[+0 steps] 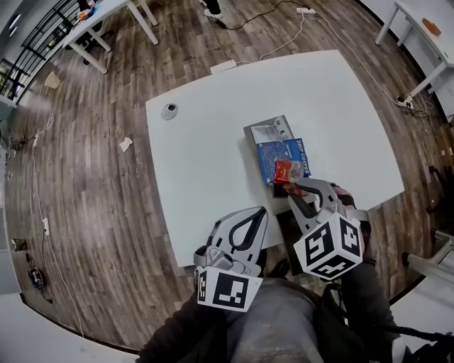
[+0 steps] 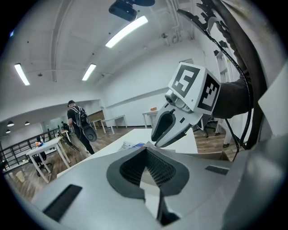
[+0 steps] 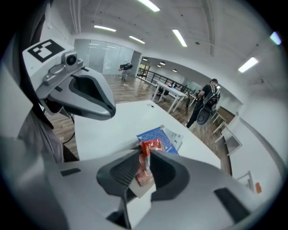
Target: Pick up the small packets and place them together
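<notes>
Right gripper (image 3: 144, 152): jaws slightly apart and loose. The red packet (image 3: 151, 144) sits in the gap at the tips with no clear pinch on it. It lies on top of a blue packet (image 1: 284, 152). A silver flat packet (image 1: 268, 132) is just beyond, touching the blue one, so the three are grouped together.

Left gripper (image 2: 146, 150): jaws clenched on nothing, hanging at the near table edge, beside the right gripper.

The white table (image 1: 206, 156) has the pile on its right side near the near edge. The left half and far part are bare except for a small round grey object (image 1: 169, 110) near the far left corner.

Wood plank floor (image 1: 92, 163) runs all round, with cables and a white power strip (image 1: 223, 66) past the far edge. Other white tables (image 1: 106, 21) stand well apart at the far left. A person with a backpack (image 3: 206, 104) stands far off near railings.
</notes>
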### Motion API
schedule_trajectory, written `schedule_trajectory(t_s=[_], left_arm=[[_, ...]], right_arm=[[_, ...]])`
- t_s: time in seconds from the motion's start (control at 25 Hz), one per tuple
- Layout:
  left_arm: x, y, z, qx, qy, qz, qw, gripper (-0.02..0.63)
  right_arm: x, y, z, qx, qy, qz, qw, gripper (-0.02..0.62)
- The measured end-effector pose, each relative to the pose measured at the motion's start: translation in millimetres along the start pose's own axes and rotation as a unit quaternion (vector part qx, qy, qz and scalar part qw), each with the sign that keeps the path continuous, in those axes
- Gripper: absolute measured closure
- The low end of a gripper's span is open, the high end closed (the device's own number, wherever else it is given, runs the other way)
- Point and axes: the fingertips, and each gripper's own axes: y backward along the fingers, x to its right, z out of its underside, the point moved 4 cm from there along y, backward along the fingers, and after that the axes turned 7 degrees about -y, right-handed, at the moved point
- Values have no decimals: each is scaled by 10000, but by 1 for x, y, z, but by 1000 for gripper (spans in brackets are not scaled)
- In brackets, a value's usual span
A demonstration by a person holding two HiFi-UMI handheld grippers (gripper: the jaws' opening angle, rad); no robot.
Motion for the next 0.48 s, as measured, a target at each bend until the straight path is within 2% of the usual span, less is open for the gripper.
schedule_trajectory(t_s=[0.2, 0.32, 0.4, 0.44, 0.48], left_arm=[[34, 17, -19, 26, -247, 53, 9997, 603], [57, 28, -36, 169, -417, 1, 9990, 603], [67, 34, -53, 377, -500, -35, 9980, 603], [72, 37, -61, 482, -391, -15, 9981, 603], [78, 40, -68, 560, -120, 28, 9984, 603]], right_arm=[[-23, 45, 7, 666, -464, -22, 9967, 528], [-37, 76, 18, 1123, -777, 50, 9906, 528], [-46, 97, 23, 1548, -1134, 39, 9814, 528], [-51, 108, 26, 1806, -1357, 11, 9742, 528], [-56, 120, 28, 2114, -1595, -10, 9643, 528]])
